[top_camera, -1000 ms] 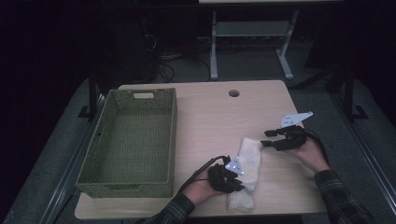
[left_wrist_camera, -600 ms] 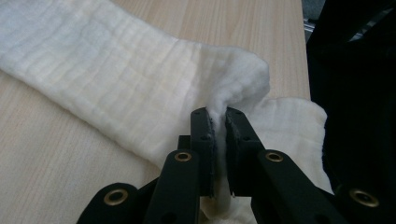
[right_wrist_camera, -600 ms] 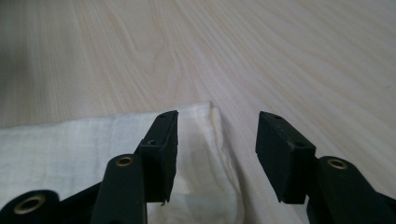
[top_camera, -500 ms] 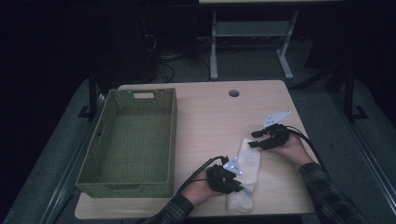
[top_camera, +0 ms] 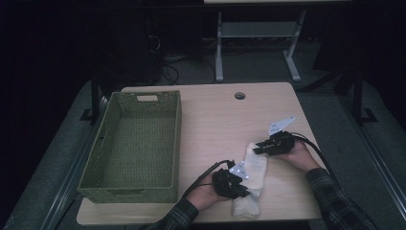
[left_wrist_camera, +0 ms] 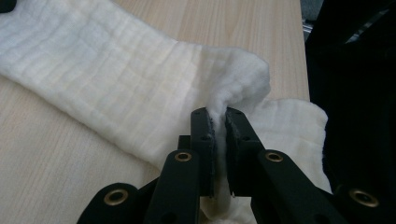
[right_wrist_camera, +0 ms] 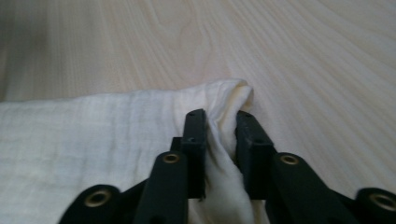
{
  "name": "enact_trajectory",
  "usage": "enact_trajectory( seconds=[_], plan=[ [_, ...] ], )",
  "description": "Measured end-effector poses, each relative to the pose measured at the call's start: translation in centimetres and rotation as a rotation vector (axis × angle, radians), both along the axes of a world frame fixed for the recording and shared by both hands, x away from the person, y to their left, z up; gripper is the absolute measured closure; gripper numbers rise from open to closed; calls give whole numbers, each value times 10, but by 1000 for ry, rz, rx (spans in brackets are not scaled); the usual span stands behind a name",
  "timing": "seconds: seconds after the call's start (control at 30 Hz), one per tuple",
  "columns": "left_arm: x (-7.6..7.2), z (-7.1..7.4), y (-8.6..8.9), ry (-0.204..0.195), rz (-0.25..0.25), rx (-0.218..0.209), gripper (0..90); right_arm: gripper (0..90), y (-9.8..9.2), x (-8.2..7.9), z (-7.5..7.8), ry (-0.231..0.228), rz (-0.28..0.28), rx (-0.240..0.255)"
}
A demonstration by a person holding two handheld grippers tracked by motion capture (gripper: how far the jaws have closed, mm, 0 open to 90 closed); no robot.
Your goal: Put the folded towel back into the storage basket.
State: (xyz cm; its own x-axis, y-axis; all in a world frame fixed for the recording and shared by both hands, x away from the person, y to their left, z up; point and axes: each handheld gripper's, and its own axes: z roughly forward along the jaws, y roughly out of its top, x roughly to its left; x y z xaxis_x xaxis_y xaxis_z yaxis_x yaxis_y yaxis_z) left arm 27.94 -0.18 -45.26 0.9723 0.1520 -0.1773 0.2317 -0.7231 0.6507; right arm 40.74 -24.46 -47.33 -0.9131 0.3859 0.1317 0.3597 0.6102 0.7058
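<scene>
Left gripper view: the soft white cloth (left_wrist_camera: 140, 88) is pinched in the shut left tool (left_wrist_camera: 220, 122). At the far corner its limp, light fabric has just been closed on by the right tool (right_wrist_camera: 221, 123), bunched between the jaws.

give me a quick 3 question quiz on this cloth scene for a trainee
1. True or false: the left tool is shut on a fold of the white cloth.
2. Which end of the cloth does the right tool grip in the high view? A) the far end B) the near end C) the middle
3. What stands on the table to the left of the cloth, and what does it hold?

Key
1. True; the pads pinch a raised fold.
2. A; its jaws have just been closing, with a bunched corner between them.
3. A green woven basket, with nothing in it.
</scene>
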Motion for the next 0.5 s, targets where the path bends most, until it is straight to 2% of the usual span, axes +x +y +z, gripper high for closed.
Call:
enact_trajectory(
  seconds=[0.1,0.13,0.2,0.3,0.5],
  plan=[
    [1,1,0,3,1,-7,828,819,1,0,0,6,7,0],
    [2,1,0,5,3,-11,828,828,1,0,0,-12,14,-14],
    [3,3,1,8,6,-18,828,834,3,-3,2,-13,8,-20],
    [5,7,3,10,8,-25,829,838,6,-4,5,-5,29,-24],
    [7,14,6,-13,33,-48,830,839,16,-6,18,-44,73,-18]
  ],
)
